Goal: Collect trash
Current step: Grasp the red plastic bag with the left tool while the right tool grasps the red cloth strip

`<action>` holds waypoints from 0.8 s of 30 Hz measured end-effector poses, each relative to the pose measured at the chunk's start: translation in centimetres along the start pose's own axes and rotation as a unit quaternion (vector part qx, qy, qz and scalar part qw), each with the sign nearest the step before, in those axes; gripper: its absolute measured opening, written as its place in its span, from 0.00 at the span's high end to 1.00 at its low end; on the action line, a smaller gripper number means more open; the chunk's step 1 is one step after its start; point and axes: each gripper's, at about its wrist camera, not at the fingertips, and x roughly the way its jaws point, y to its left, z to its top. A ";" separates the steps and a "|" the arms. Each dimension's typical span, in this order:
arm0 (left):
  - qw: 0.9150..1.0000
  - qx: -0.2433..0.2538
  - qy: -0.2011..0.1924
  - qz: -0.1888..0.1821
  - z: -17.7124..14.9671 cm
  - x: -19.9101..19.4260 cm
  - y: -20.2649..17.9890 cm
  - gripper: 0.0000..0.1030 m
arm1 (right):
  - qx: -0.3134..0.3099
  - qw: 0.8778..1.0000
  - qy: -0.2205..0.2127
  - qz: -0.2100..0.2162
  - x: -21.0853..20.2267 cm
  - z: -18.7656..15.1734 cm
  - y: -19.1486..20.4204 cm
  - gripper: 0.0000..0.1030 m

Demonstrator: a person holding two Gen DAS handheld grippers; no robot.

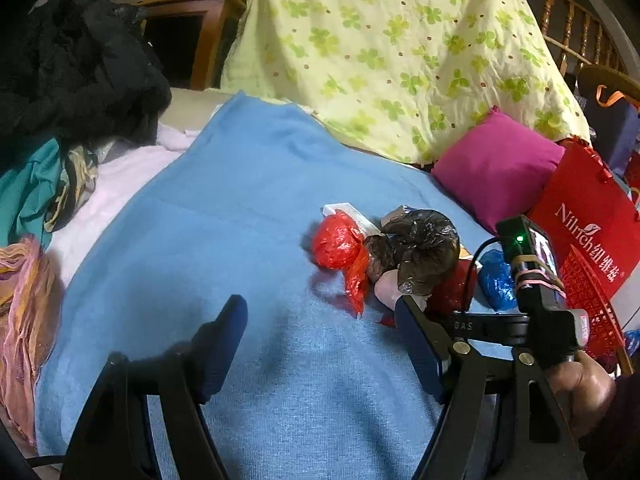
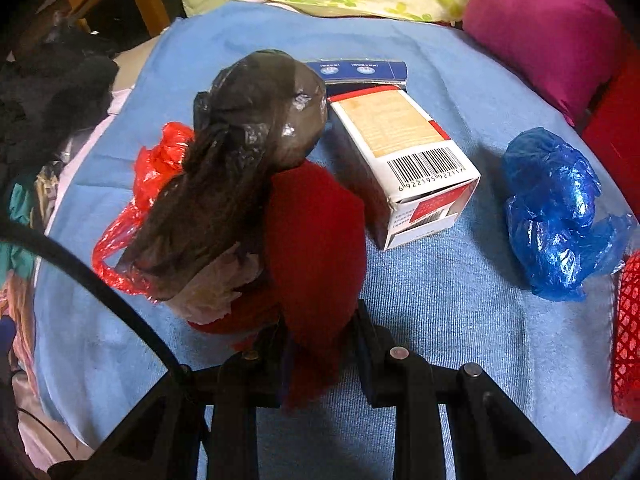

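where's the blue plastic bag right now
In the right wrist view the blue plastic bag lies on the blue blanket at the right, apart from the barcoded box and near the pink pillow.

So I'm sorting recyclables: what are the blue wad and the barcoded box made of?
The blue wad looks like thin plastic film: glossy, translucent, crinkled. The barcoded box seems to be printed cardboard: matte, flat faces with sharp folded edges.

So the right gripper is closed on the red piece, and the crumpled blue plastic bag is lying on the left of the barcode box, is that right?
Not quite. The right gripper is closed on the red piece, but the right wrist view shows the crumpled blue plastic bag lying to the right of the barcode box, not the left.
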 end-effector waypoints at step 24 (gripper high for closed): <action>0.998 -0.030 0.046 0.029 2.8 7.4 0.9 0.26 | 0.021 0.998 -0.045 0.034 0.3 1.0 0.4 0.72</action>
